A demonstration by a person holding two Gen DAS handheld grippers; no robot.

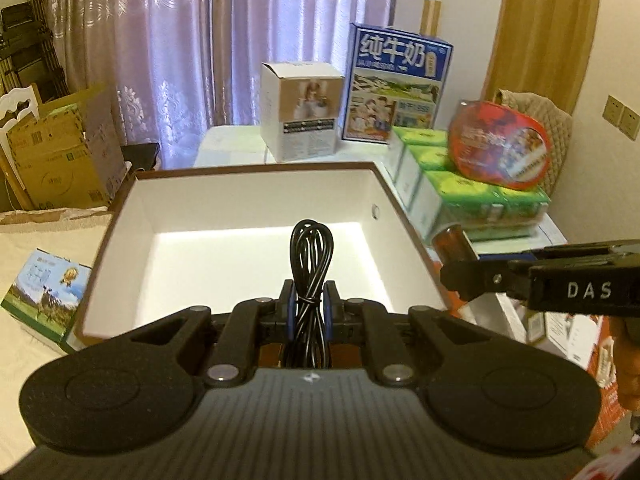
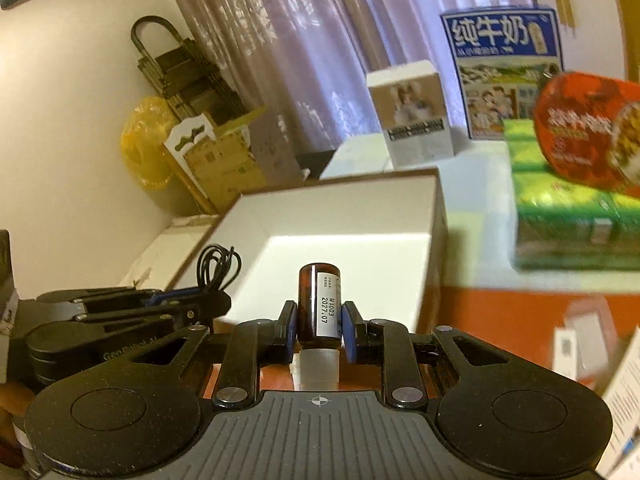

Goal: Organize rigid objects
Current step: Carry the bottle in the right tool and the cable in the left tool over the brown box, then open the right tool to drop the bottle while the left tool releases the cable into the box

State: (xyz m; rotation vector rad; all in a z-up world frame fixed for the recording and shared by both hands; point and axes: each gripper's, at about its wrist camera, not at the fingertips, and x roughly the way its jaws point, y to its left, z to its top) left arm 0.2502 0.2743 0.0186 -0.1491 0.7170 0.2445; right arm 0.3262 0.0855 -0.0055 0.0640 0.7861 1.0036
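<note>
The coiled, glossy cable (image 1: 312,264) is black, pinched between blue pads (image 1: 291,312) on a matte black gripper (image 1: 310,312). The small glass bottle (image 2: 319,304) is amber-brown with a white printed label and a white cap, between the other black gripper's (image 2: 320,330) blue pads (image 2: 349,332). The open cardboard box (image 1: 256,196) is white inside with a brown rim. The tall milk carton (image 1: 398,84) is blue with white lettering; the stacked packs (image 1: 472,194) are green; the round tin (image 1: 498,146) is red. The curtain (image 1: 224,40) is pale lilac with a woven floral pattern.
</note>
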